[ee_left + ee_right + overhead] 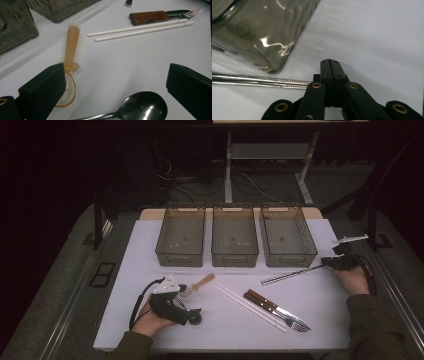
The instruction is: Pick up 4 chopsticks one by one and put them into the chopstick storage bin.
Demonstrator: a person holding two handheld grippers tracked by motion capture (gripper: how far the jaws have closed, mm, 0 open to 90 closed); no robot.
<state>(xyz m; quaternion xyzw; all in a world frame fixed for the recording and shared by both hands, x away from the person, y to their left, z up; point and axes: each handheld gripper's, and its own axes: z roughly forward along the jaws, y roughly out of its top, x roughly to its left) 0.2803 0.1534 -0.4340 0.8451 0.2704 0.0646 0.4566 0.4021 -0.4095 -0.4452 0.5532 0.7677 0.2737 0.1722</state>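
Right gripper (331, 62) at right of high view: fingers pressed together, pinching end of paired steel chopsticks (292, 274), below rightmost smoky plastic bin (288, 234). Lift level, clear rim, drop lengthwise. Left gripper (115, 87) fingers spread over dark metal spoon (142, 106) beside amber plastic spoon (70, 47), on table (330, 300).

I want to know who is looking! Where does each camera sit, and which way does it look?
High view: above the person's side, looking forward and down at the table; forearms and hands show.
Left gripper view: rides the left gripper, looking between open black jaws at an orange spoon and metal spoon.
Right gripper view: rides the right gripper, shut jaws beside metal chopsticks.
Shared: high and left gripper views both show the white chopsticks.
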